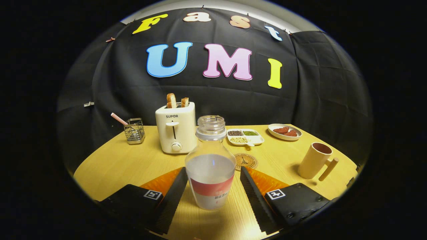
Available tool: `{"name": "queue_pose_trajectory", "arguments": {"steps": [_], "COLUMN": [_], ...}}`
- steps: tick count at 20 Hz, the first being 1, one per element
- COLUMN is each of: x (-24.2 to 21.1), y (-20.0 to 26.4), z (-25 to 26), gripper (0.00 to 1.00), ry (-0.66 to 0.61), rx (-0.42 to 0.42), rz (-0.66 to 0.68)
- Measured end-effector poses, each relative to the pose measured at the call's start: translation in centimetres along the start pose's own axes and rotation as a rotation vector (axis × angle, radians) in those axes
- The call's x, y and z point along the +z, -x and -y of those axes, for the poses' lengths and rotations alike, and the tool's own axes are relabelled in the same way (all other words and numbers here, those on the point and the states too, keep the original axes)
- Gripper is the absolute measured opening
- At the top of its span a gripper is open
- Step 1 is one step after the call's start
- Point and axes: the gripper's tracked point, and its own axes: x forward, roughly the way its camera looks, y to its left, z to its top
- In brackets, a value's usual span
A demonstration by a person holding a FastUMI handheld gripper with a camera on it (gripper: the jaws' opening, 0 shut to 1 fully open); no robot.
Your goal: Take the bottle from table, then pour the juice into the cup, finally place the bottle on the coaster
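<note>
An uncapped clear bottle (210, 166) with pale liquid and a red-and-white label stands upright on the wooden table (116, 166), between my two fingers. My gripper (212, 173) is open, with a small gap left on each side of the bottle. A round brown coaster (246, 161) lies just behind the bottle, slightly to its right. A tan cup (314, 160) with a straight wooden handle stands further right, beyond the right finger.
A white toaster (176, 128) with two slices of bread stands behind the bottle on the left. A wire holder (134, 130) sits far left. A divided dish of beans (244, 136) and a plate of reddish pieces (284, 131) sit at the back right.
</note>
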Motion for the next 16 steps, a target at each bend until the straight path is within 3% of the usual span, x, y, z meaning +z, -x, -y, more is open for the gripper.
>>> {"name": "queue_pose_trajectory", "arguments": {"steps": [6,8,9,16], "x": [-0.1,0.0,0.1,-0.2], "y": [-2.1,-2.3,-2.3,-1.4], "z": [-0.3,-0.6,-0.5,-0.6], "gripper": [0.96,0.9,0.82,0.76], "ry": [0.029,0.024,0.024,-0.01], "rx": [0.023,0.032,0.029,0.094], "rz": [0.009,0.017,0.019,-0.024]}}
